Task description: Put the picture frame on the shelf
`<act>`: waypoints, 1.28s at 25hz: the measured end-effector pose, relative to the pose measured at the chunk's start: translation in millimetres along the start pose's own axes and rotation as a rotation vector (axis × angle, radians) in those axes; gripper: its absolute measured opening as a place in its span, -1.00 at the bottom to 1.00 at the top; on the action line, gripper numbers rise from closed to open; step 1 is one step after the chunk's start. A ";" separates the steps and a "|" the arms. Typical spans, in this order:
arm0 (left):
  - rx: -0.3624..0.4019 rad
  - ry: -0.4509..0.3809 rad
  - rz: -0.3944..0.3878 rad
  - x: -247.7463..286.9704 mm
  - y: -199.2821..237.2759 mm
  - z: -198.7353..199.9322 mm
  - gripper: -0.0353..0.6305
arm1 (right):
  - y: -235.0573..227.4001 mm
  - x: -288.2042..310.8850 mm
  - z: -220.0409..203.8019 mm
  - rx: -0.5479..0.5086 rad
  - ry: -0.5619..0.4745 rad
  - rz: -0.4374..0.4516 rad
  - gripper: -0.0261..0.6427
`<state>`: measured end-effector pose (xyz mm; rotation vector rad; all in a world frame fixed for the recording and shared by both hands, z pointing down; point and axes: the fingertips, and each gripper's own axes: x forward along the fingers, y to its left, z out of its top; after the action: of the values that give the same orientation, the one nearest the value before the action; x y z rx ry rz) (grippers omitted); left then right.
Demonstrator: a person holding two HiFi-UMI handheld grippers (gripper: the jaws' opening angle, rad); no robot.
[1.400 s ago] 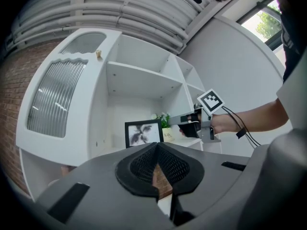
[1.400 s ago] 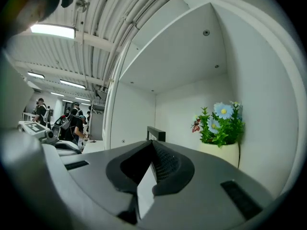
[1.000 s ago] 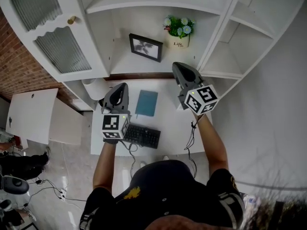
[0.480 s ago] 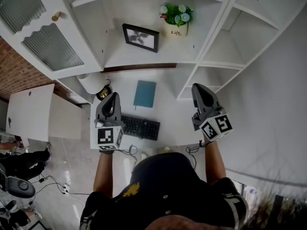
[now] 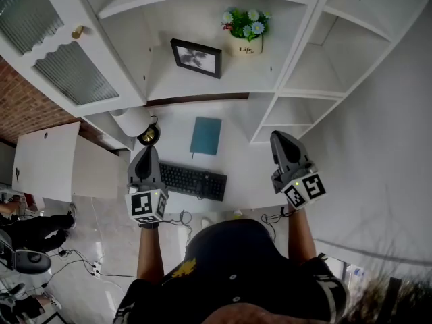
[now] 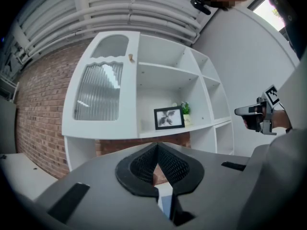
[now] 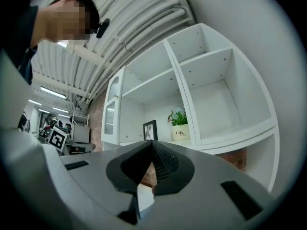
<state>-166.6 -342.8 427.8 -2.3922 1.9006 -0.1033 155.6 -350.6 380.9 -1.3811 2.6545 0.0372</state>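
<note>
The black picture frame (image 5: 196, 58) stands upright on the white shelf (image 5: 223, 79), beside a white flower pot (image 5: 247, 34). It also shows in the left gripper view as the frame (image 6: 169, 117) and in the right gripper view as the frame (image 7: 149, 130). My left gripper (image 5: 144, 155) is held over the desk's near left edge, far from the frame, jaws shut and empty. My right gripper (image 5: 281, 139) hangs at the desk's right side, shut with nothing in it. Both point level toward the shelf unit.
On the white desk (image 5: 236, 160) lie a black keyboard (image 5: 193, 181) and a teal notebook (image 5: 205, 136). A white lamp (image 5: 132, 120) and a small round clock (image 5: 148, 135) stand at the desk's left back. The cabinet's ribbed glass door (image 5: 64, 73) stands at left.
Both grippers have drawn back from the shelf toward the person and sunk lower, the right one swinging out to the right. The frame stays on the shelf.
</note>
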 end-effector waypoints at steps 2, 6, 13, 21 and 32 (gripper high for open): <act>0.005 0.004 0.020 -4.8 8.7 -0.6 -0.84 | 4.2 -1.2 3.9 0.026 -0.012 0.017 -0.90; 0.030 0.006 0.032 -9.7 15.1 -1.2 -0.84 | 4.4 0.3 10.5 0.077 -0.040 0.030 -0.90; -0.047 -0.003 0.077 -18.6 24.0 -6.2 -0.84 | -8.0 -16.3 2.1 -0.082 0.009 -0.056 -0.90; -0.026 0.004 0.045 -43.7 17.4 -2.4 -0.84 | -5.6 -51.0 3.3 -0.051 0.003 -0.133 -0.91; -0.035 0.013 0.018 -75.5 37.4 -22.4 -0.84 | 46.7 -58.2 -0.5 -0.072 -0.017 -0.154 -0.90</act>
<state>-222.2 -278.2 446.0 -2.4017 1.9458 -0.0855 150.3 -276.5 387.6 -1.5961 2.5484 0.1280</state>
